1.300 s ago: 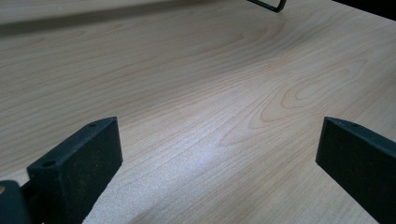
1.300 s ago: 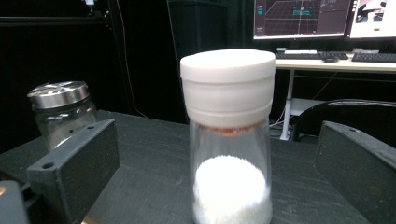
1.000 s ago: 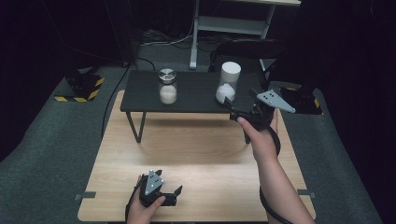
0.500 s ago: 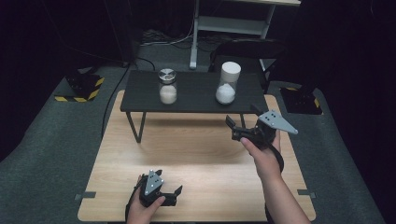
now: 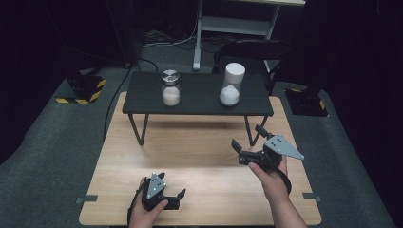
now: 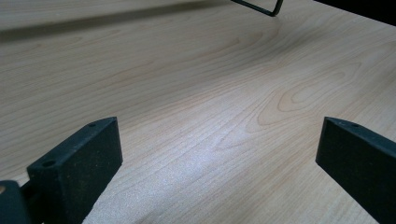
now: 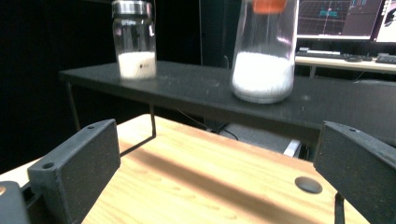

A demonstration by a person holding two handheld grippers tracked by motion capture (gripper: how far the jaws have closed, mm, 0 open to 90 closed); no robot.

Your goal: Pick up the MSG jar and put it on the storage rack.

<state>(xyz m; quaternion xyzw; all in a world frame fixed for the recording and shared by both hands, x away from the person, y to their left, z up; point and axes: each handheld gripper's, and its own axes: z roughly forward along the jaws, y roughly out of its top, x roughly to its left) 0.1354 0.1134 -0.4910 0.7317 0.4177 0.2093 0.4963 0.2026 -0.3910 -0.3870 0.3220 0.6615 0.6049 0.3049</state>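
The right gripper [image 5: 249, 142] has its jaws wide apart with nothing between them, held above the table [image 5: 199, 156] near its right edge, below the front edge of the black shelf [image 5: 199, 92]. Its own view looks between the jaws at the tall jar [image 7: 265, 51], standing on the shelf near that front edge, part full of white grains. The small jar [image 7: 134, 39] with a metal lid stands farther along the shelf, well apart from the tall one. The left gripper [image 5: 171, 195] also has its jaws apart and empty, low over the wood near the table's front edge.
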